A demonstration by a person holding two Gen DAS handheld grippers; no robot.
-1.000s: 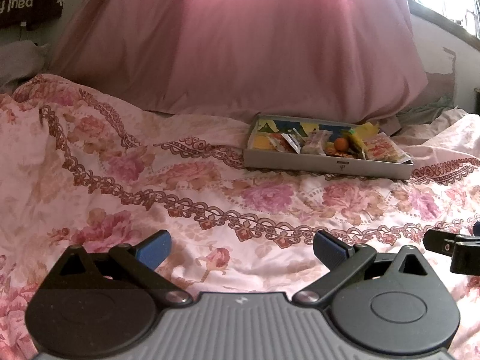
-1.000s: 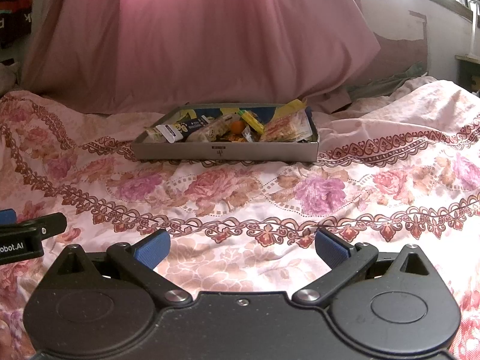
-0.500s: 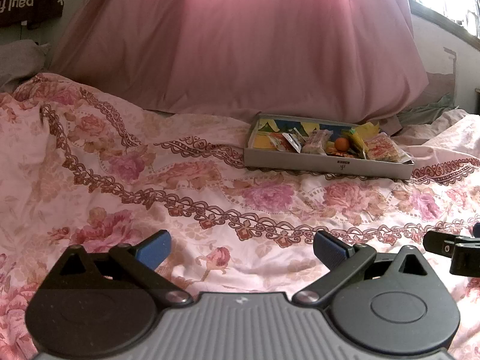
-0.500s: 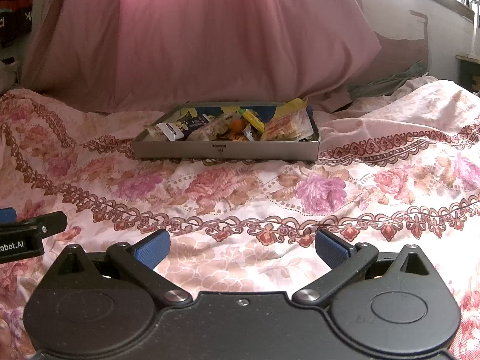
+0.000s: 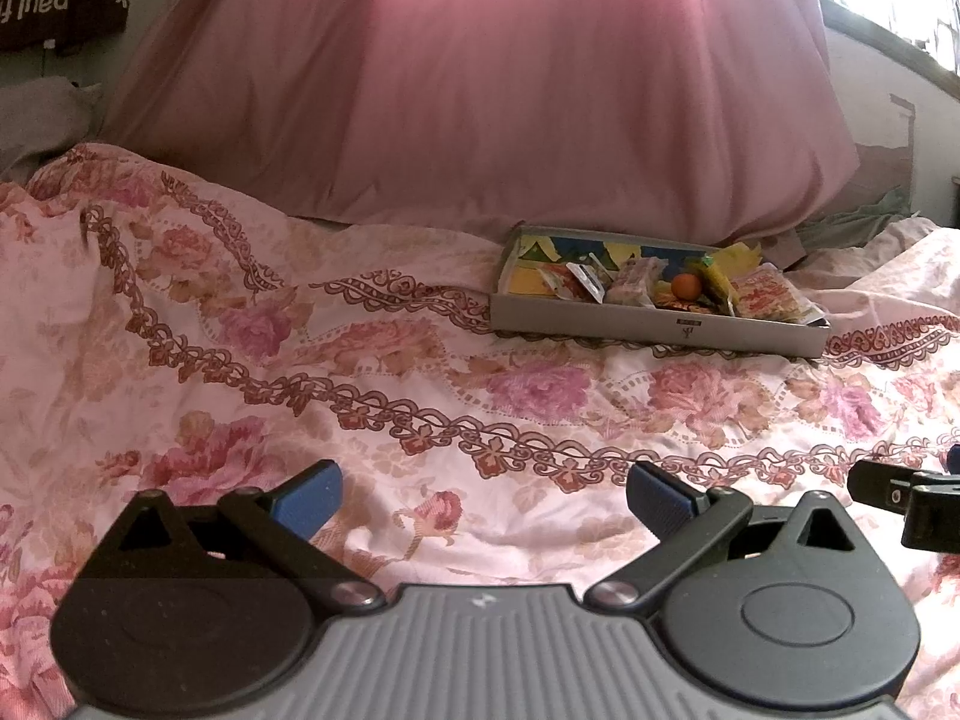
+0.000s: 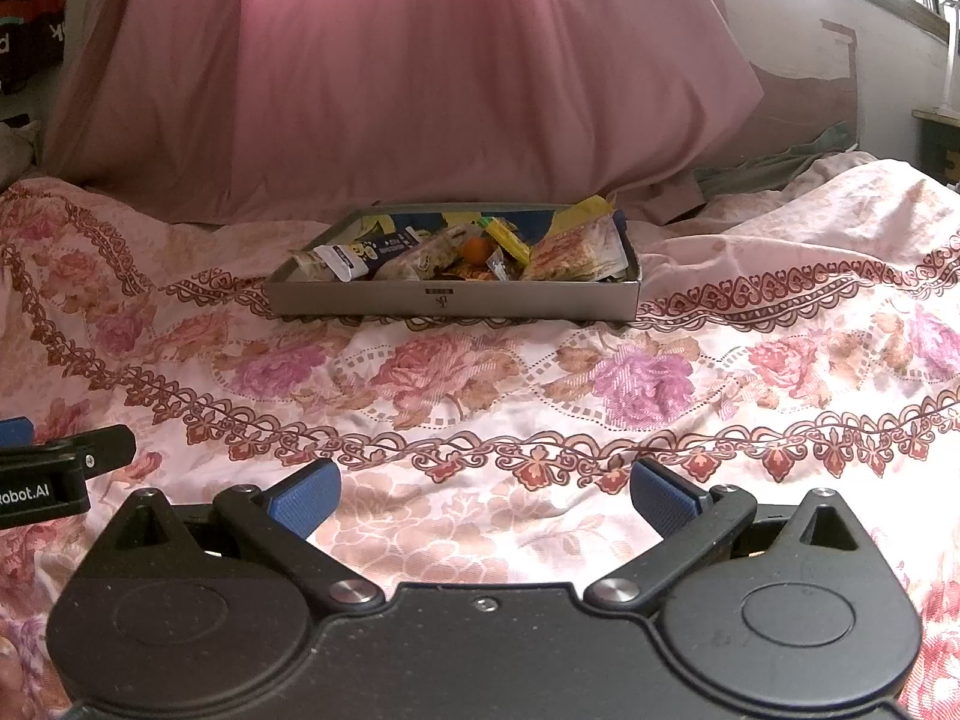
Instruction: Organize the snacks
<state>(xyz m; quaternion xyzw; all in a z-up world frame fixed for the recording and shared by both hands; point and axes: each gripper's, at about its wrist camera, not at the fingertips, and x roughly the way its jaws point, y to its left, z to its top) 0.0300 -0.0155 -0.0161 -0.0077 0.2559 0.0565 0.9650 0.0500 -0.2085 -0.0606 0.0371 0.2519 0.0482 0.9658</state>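
A: Grippers?
B: We see the left gripper (image 5: 483, 495) spread wide, nothing between its blue pads (image 5: 309, 498), low over the floral bedspread (image 5: 372, 372). The right gripper (image 6: 485, 495) is likewise wide and empty, beside it.

A: Snacks?
B: We find the snack packets (image 6: 570, 255) and a small orange ball (image 6: 478, 249) piled in a shallow grey box (image 6: 450, 300) near the bedspread's far edge, just before the pink drape (image 6: 420, 72), well apart from both grippers.
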